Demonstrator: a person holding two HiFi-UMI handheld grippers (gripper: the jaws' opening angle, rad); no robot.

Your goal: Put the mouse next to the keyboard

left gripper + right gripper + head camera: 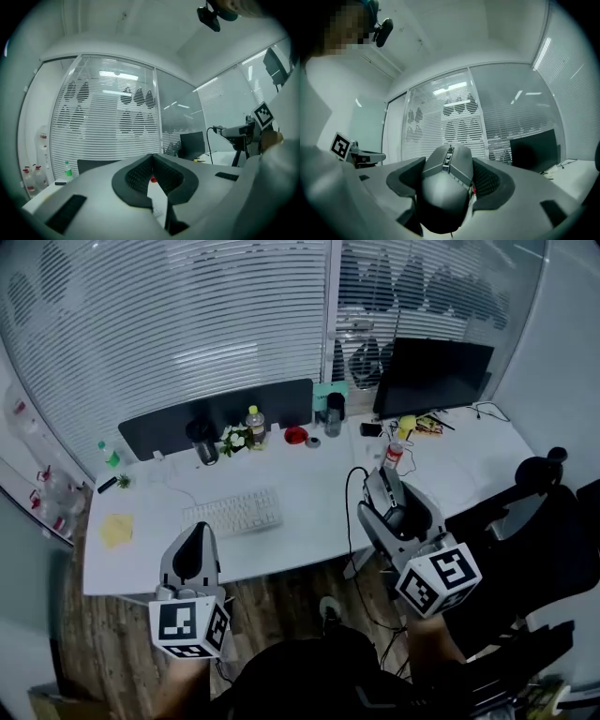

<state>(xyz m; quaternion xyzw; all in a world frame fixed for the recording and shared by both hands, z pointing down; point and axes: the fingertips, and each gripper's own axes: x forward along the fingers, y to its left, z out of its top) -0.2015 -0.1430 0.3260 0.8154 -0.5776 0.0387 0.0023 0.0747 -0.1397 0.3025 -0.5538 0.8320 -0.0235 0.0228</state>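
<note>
Your left tongs (199, 538) and right tongs (382, 486) are light grey with black pads. The cube on each one has black and white squares. The mouse (445, 187) is dark grey all over. The surface (309, 512) is white, and the keyboard (232, 513) is white too. The sticky note (116, 530) is yellow. The monitor (433, 374) is black. The flowers (234, 439) are white with green leaves. One bottle (254, 425) has a yellow label. The floor (281, 592) is brown wood. The blinds (187, 315) are white with thin dark lines.
</note>
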